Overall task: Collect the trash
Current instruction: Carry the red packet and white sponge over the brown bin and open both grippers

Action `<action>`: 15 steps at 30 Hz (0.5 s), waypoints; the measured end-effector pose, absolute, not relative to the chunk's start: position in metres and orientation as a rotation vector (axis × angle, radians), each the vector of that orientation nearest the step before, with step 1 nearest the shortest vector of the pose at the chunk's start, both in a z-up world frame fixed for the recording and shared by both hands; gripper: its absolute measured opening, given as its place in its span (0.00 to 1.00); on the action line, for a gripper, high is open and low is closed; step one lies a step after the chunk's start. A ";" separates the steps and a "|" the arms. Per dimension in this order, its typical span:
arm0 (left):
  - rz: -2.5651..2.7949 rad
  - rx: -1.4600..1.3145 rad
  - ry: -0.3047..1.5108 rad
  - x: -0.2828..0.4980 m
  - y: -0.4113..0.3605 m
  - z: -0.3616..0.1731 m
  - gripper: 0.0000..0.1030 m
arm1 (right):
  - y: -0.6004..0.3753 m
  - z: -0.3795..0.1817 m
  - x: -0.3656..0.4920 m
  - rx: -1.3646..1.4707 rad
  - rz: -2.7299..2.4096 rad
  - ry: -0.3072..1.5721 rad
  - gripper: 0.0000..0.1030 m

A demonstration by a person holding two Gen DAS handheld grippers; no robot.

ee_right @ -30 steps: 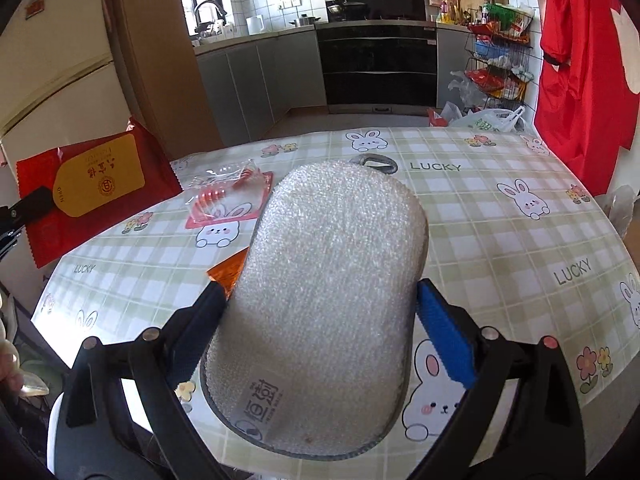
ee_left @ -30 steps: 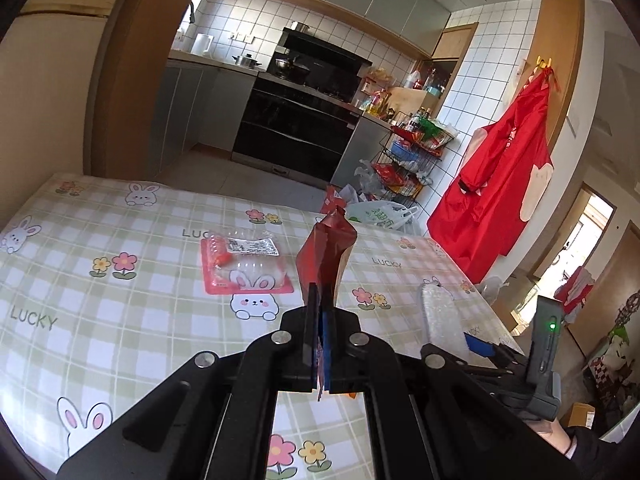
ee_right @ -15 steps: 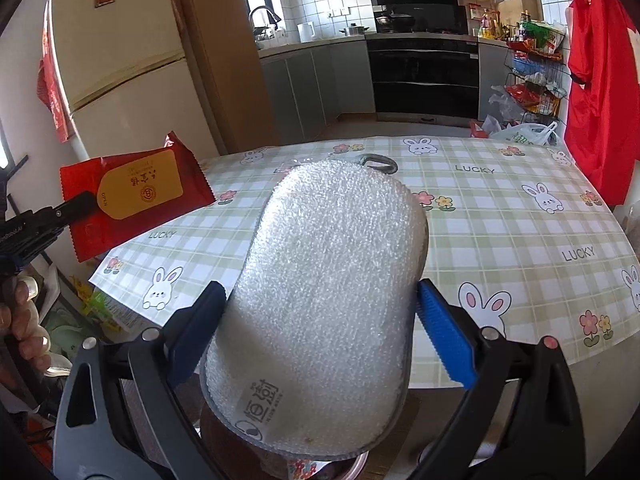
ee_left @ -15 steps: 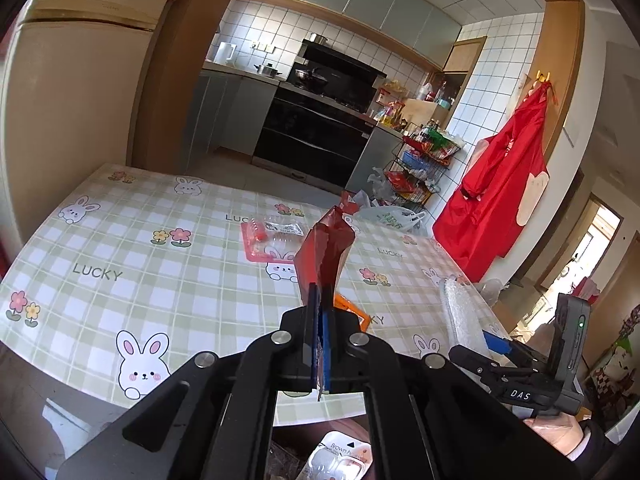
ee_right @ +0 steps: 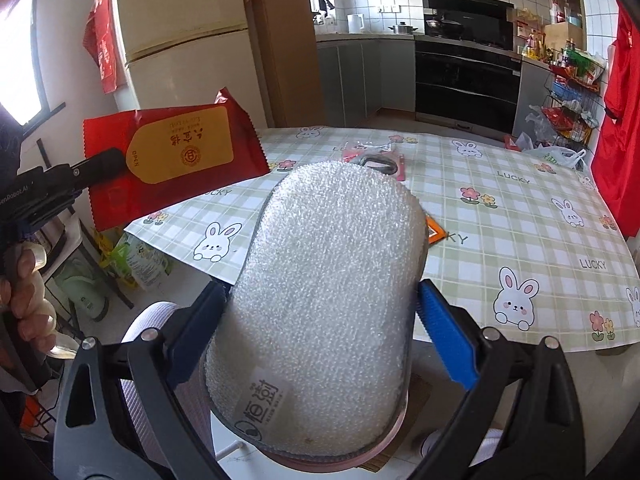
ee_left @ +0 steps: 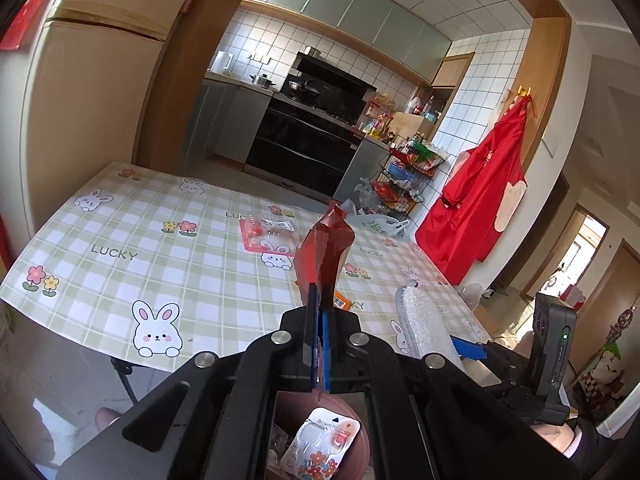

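Observation:
My left gripper point(ee_left: 319, 300) is shut on a red snack wrapper point(ee_left: 325, 252), held edge-on off the table's near edge, above a brown trash bin point(ee_left: 352, 412) that holds a white blister card point(ee_left: 320, 446). The wrapper shows flat with a gold label in the right wrist view point(ee_right: 176, 160). My right gripper point(ee_right: 320, 316) is shut on a white scouring pad point(ee_right: 332, 300), held over a pink-rimmed bin point(ee_right: 384, 448). A pink plastic package point(ee_left: 268, 236) and an orange wrapper point(ee_left: 344, 302) lie on the checked table point(ee_left: 160, 256).
A fridge point(ee_right: 184, 40) stands left of the table. The kitchen counter and black oven point(ee_left: 300, 148) are behind it. A wire rack point(ee_left: 404, 184) with bags and a hanging red apron point(ee_left: 480, 216) are at the right. Bottles and bags point(ee_right: 136, 264) sit on the floor at left.
Both grippers have pulled back from over the table to beyond its near edge, still holding the wrapper and the pad. The bin has come into view beneath them.

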State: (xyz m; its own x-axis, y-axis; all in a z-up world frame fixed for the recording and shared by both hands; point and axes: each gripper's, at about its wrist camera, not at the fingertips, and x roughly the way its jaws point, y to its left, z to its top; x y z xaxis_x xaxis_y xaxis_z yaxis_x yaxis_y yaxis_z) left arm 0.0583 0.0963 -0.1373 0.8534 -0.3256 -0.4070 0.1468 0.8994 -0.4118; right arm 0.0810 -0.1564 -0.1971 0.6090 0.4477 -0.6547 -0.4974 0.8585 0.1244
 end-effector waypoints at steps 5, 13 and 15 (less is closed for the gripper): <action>-0.256 -0.387 0.484 0.051 0.098 -0.137 0.02 | -0.143 -0.200 0.073 -0.115 0.586 0.744 0.93; -0.263 -0.385 0.505 0.057 0.094 -0.141 0.02 | -0.140 -0.214 0.080 -0.115 0.613 0.795 0.94; -0.267 -0.382 0.515 0.060 0.092 -0.143 0.02 | -0.142 -0.213 0.081 -0.107 0.598 0.785 0.94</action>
